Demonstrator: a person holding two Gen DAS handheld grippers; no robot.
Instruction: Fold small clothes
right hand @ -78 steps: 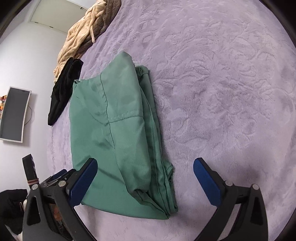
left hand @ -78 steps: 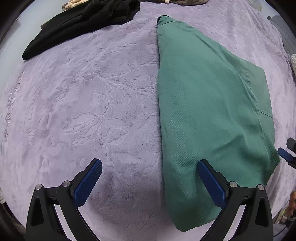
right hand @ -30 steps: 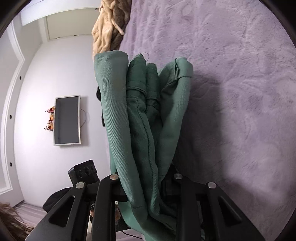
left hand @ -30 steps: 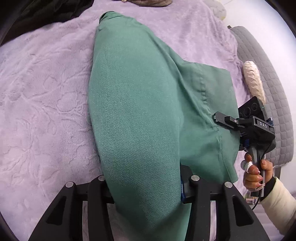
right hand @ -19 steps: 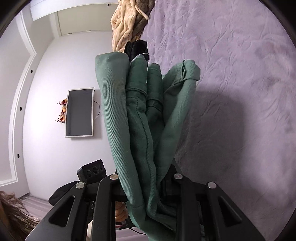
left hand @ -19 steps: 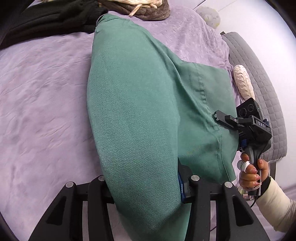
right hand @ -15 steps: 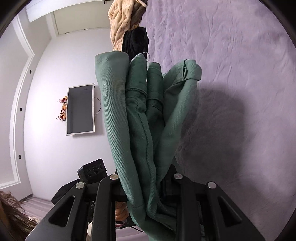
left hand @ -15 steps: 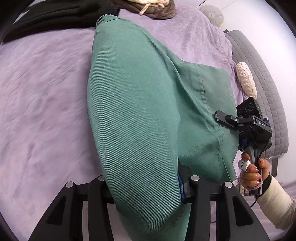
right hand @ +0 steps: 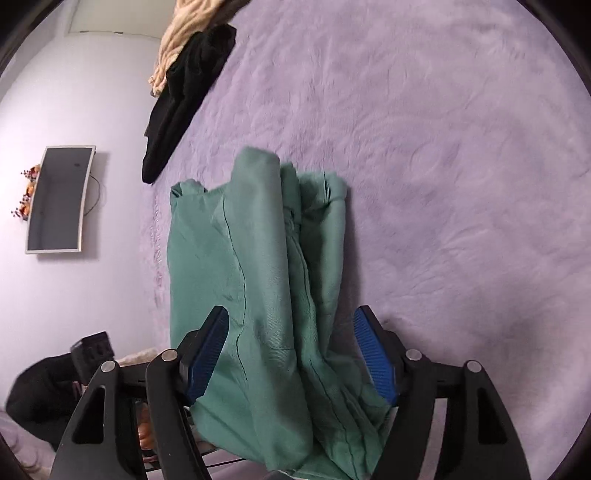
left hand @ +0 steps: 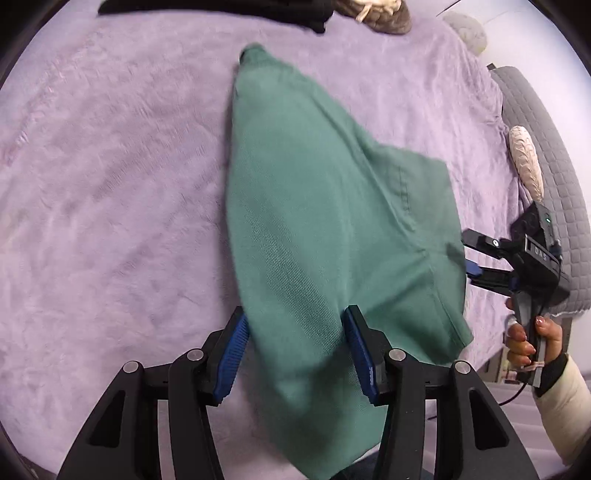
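Observation:
A green folded garment (left hand: 317,221) lies lengthwise on the purple blanket (left hand: 110,184), its near end between the blue pads of my left gripper (left hand: 297,345). Those jaws are opening, and the cloth sits loosely between them. In the right wrist view the same garment (right hand: 258,258) shows its stacked folds running away from my right gripper (right hand: 291,354). The right jaws are opening wide, both pads stand clear of the cloth, and its end lies between them. The right gripper (left hand: 471,254), held by a hand (left hand: 524,336), is at the garment's right edge.
A black garment (right hand: 184,92) and a beige knit (right hand: 181,33) lie at the blanket's far edge. A grey quilted piece (left hand: 546,147) with a cream cushion (left hand: 526,162) borders the right side. A wall screen (right hand: 59,199) hangs to the left.
Both grippers carried the gripped garment across the blanket. Now both sets of jaws have parted, the blue pads show, and the garment has settled onto the blanket.

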